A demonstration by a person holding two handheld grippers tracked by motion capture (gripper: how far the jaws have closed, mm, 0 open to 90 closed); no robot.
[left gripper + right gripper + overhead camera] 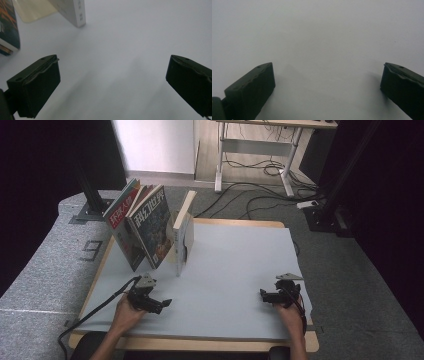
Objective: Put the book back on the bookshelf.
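Leaning at the far left of the table [240,270], the books sit ahead of the left gripper [159,304] and well apart from the right gripper [266,296]. Nearest is the white book [183,237], standing on its lower edge, tilted left. Behind it lean the dark magazine [150,227] and the red-covered one [121,217], fanned against each other.

In the left gripper view the white book's corner [75,13] shows just ahead and left of centre, the dark magazine's edge [8,27] further left.

Left gripper: jaws spread wide, nothing between them, low over the table. Right gripper: jaws likewise spread, empty, over bare table near the right edge.

Judgement: the step in hand is the left gripper's approach to the white book, nothing grasped yet.

To do it well:
- Swing the left gripper leftward so the book's spine falls midway between the jaws.
- Come in along the cover plane, one jaw each side.
- Grip low on the upper free edge and squeeze gently; the stack looks unstable, a push could topple all three.
- Right gripper could steady the magazines from the near side.
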